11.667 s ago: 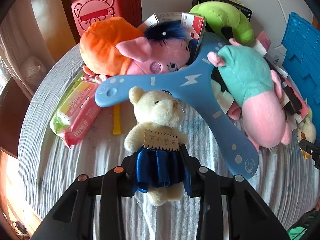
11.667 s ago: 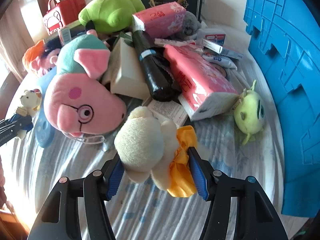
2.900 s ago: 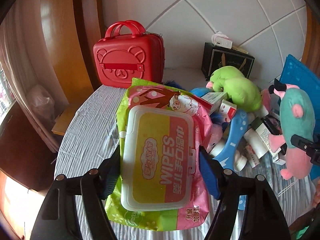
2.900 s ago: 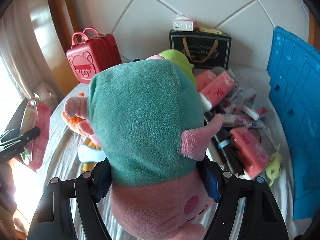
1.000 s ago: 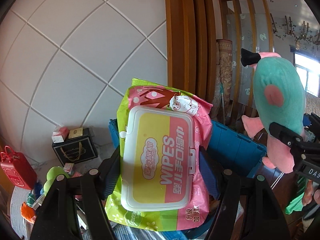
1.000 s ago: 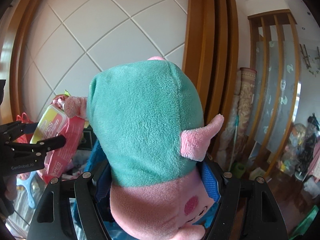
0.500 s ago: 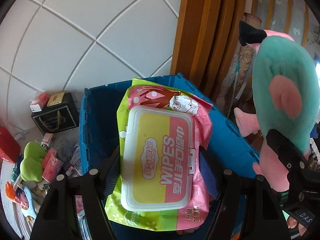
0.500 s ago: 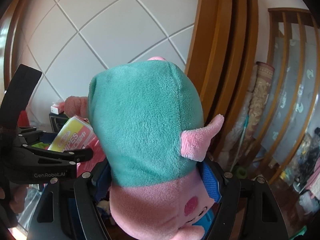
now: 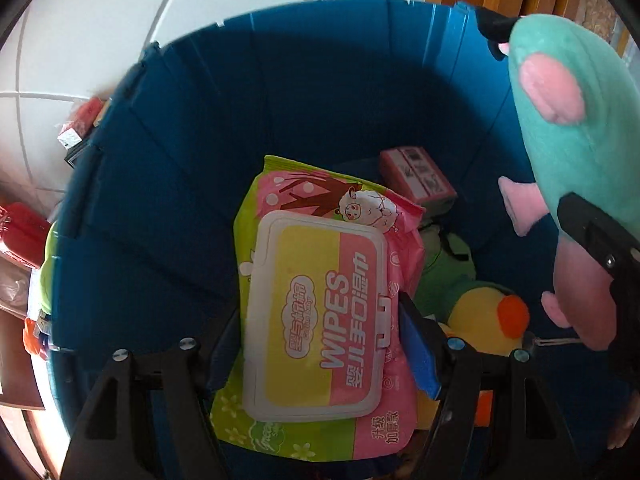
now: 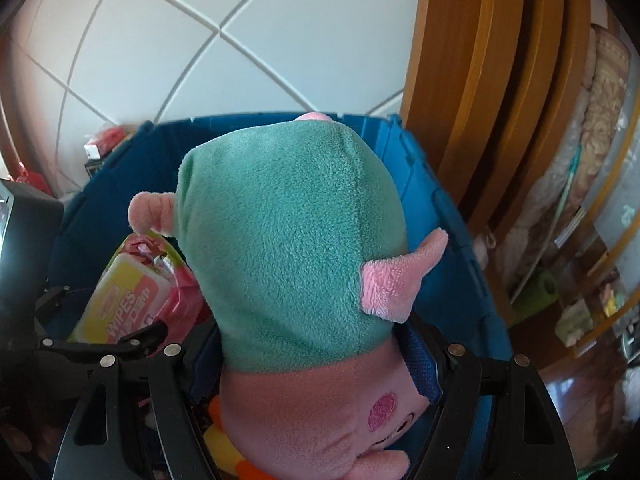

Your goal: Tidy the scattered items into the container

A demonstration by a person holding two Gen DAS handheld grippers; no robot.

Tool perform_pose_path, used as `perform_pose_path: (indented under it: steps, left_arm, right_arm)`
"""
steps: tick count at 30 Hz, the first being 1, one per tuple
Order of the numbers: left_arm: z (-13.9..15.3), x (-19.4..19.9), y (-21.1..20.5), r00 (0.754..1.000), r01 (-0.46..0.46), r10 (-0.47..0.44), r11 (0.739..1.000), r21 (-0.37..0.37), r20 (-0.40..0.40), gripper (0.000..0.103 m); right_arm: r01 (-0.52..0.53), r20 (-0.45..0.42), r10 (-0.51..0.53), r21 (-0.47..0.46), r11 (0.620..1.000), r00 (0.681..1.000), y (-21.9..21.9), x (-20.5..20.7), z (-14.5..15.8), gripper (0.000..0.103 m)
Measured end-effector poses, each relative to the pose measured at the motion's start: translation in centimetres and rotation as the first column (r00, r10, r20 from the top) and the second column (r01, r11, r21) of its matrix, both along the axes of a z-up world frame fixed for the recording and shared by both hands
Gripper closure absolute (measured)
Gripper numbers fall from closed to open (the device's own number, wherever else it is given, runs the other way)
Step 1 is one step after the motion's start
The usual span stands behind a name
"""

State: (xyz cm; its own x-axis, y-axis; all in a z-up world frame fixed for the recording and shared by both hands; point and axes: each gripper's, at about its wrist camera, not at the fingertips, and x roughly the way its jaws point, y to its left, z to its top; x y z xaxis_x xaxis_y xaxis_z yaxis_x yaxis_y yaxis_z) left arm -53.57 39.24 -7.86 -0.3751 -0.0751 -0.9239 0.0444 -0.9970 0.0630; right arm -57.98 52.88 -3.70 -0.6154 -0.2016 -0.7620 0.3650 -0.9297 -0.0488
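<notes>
- Progress, from the left wrist view: the left claw [image 9: 320, 344] pinches the wipes pack [image 9: 320, 312] between its two pads and holds it over the open mouth of the blue container [image 9: 192, 128]. The pack is not yet let go.
- Beyond the left claw, at the container's bottom, lie a pink box [image 9: 418, 178], a green plush [image 9: 444, 272] and a yellow duck plush [image 9: 486, 320], so part of the tidying looks done.
- Right of the left claw hangs the pig plush [image 9: 568, 132], gripped by the other tool; it crowds that side of the opening, so the two drops could collide.
- Outside the wall, left of the claw, a red case [image 9: 20, 232] and other loose things show; I judge more remains to gather.
- From the right wrist view: the right claw [image 10: 316, 364] is clamped on the pig plush, head toward the camera, body pointing ahead over the container.
- The plush fills most of this view and hides the container floor ahead.
- Left of the right claw sit the wipes pack and the left tool, very near.
</notes>
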Motion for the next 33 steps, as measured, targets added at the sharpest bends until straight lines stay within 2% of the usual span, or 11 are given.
perform_pose_path:
  steps: [3,5,12,17,27,29,33]
  left_arm:
    - [-1.2,-0.1,-0.2,0.999,0.006,-0.007,1.0,0.021,0.047,0.031]
    - [-1.5,-0.1,-0.6,0.998,-0.013,0.01,0.999,0.048,0.064,0.03]
    - [-0.6,0.8,1.0,0.999,0.039,-0.039,0.999,0.002,0.017,0.029]
    - [-0.9,1.7,1.1,0.999,0.035,-0.034,0.999,-0.009,0.027,0.029]
    - [-1.0,0.7,0.9,0.999,0.039,-0.039,0.999,-0.01,0.026,0.029]
    - [-1.0,0.7,0.9,0.999,0.039,-0.038,0.999,-0.009,0.027,0.029]
    - [-1.0,0.6,0.9,0.999,0.038,-0.037,0.999,-0.013,0.03,0.029]
  right_arm:
    - [-0.01,0.061,0.009,0.025,1.0,0.998,-0.5,-1.0,-3.2,0.026]
    - [-0.02,0.101,0.017,0.03,0.999,0.995,-0.3,-1.7,-4.1,0.026]
    - [-0.048,0.081,0.042,0.072,0.996,0.996,-0.8,-1.6,-4.5,0.026]
    - [-0.056,0.061,0.05,0.101,0.993,0.997,-1.1,-1.6,-4.6,0.026]
    - [-0.078,0.053,0.073,0.108,0.991,0.996,-1.6,-1.6,-4.4,0.02]
    - [-0.072,0.055,0.067,0.093,0.993,0.996,-1.4,-2.0,-4.1,0.015]
    - [-0.06,0.077,0.054,0.075,0.995,0.996,-1.4,-2.9,-4.1,0.015]
